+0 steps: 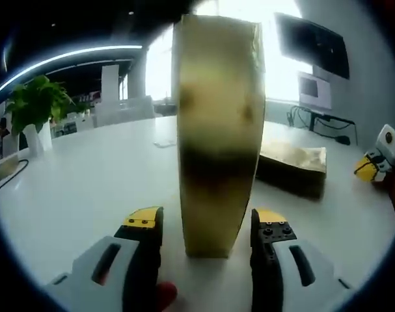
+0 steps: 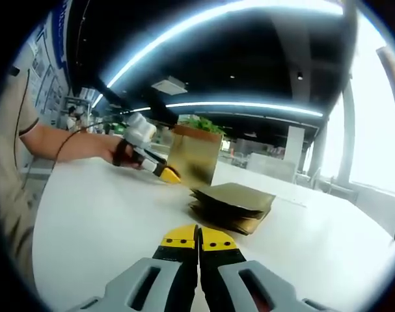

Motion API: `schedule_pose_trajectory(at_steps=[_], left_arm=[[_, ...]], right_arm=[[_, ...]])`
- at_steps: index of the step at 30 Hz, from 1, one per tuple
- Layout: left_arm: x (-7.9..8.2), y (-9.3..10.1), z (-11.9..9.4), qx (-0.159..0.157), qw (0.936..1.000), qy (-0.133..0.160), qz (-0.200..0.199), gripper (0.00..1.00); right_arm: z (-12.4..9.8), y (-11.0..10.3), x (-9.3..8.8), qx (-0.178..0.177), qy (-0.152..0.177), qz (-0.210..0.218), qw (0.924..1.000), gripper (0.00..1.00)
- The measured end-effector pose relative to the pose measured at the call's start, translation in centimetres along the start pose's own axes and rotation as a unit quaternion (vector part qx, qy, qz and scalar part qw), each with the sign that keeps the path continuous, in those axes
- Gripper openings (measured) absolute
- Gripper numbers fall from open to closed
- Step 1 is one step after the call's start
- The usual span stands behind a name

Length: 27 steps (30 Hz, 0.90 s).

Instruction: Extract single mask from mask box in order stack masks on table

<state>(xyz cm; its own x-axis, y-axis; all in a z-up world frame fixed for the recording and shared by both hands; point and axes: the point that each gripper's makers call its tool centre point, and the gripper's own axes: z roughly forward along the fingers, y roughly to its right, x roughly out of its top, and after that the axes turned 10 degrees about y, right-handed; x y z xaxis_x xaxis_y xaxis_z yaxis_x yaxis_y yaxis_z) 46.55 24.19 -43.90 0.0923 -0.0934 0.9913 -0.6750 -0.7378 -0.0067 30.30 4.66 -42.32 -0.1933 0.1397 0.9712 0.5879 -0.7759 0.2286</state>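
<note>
Left gripper view, inventory: left tongs [image 1: 207,227], jaws parted, flanked the upright gold mask box [image 1: 217,130] without visibly pinching it; stacked masks [image 1: 293,166] lay beyond, rightward, on the table [image 1: 86,188]. Right tongs [image 2: 198,242] stood closed, empty, short of that stack [image 2: 231,207]. Risk, judged: the tall box could tip if nudged unclamped.

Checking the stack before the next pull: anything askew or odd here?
Slightly. The stack of flat gold mask packets on the white table is fanned, its corners not lined up. The tall gold mask box stands upright between the left gripper jaws. The right gripper is shut and holds nothing. No spills or damage.
</note>
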Motion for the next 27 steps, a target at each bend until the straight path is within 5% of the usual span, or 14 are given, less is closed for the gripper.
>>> schedule_pose_trajectory(at_steps=[27], left_arm=[[1.6, 1.1, -6.0, 0.009, 0.9987, 0.05, -0.008, 0.35]], right_arm=[[0.1, -0.2, -0.1, 0.0, -0.003, 0.001, 1.0, 0.0]])
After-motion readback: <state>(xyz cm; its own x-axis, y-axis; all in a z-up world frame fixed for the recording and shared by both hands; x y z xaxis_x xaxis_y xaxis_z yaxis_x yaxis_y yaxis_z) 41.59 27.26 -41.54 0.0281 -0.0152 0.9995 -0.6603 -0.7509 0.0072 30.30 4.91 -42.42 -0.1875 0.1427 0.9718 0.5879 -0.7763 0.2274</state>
